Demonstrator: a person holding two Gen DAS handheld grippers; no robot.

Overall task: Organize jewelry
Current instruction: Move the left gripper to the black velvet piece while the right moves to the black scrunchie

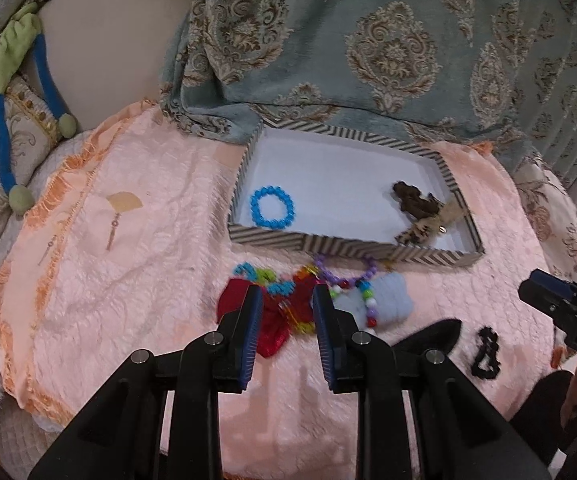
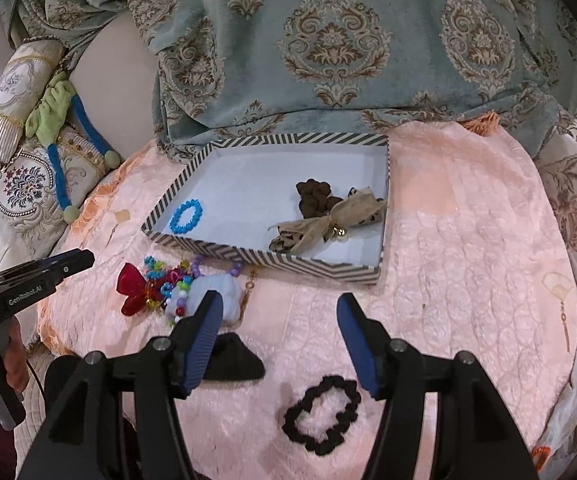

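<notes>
Jewelry lies in two groups on a pink quilted cloth (image 2: 468,240). Inside a shallow rectangular tray (image 2: 272,258) with striped walls and a white floor sit three pieces: one blue beaded bracelet (image 2: 186,217), one dark brown ruffled scrunchie (image 2: 315,198) and one tan fabric bow (image 2: 322,226) with a small gold bell. Just in front of the tray rests a tangled heap (image 1: 308,300): a glossy red bow (image 1: 272,316), strings of mixed plastic beads (image 1: 354,280) and a pale blue fluffy piece (image 1: 384,300). One black ruffled scrunchie (image 2: 322,414) lies apart, nearer the cameras, beside a black triangular piece (image 2: 234,356). Left gripper (image 1: 286,304) hovers over the heap, its ribbed blue fingers (image 1: 254,320) a small gap apart, holding nothing. Right gripper (image 2: 278,312) stands wide open and empty above the black scrunchie. Patterned teal fabric (image 2: 328,40) hangs behind.
</notes>
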